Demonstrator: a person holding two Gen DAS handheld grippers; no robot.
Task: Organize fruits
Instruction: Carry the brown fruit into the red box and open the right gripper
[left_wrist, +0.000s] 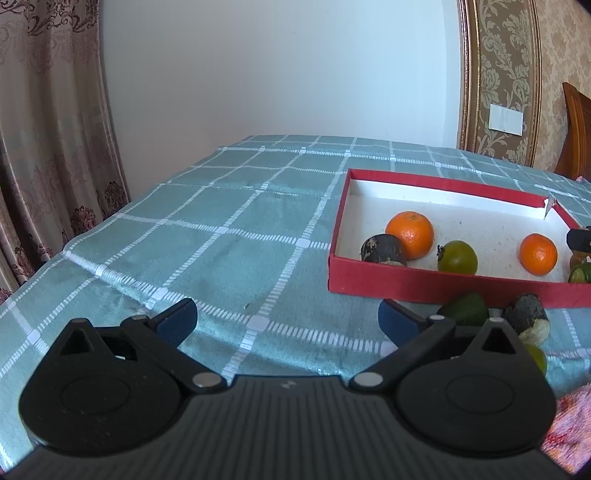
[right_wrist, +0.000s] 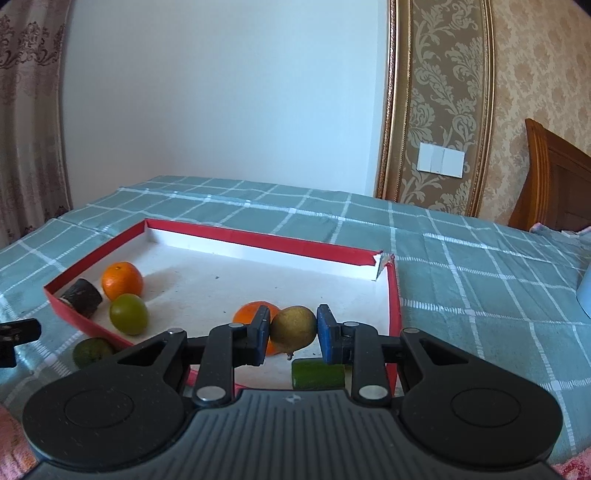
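No readable text, label, brand or number shows in either view; only a small embossed mark, too small to read, sits on each gripper's body.

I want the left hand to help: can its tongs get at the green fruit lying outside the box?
Probably yes. The left tongs are open and empty, and the green fruit lies on the cloth just beyond the right finger, in front of the box wall, with nothing between.

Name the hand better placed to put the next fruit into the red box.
Right. Its tool is shut on a yellowish-brown pear above the shallow red cardboard box; the left tool stands open and empty over the tablecloth.
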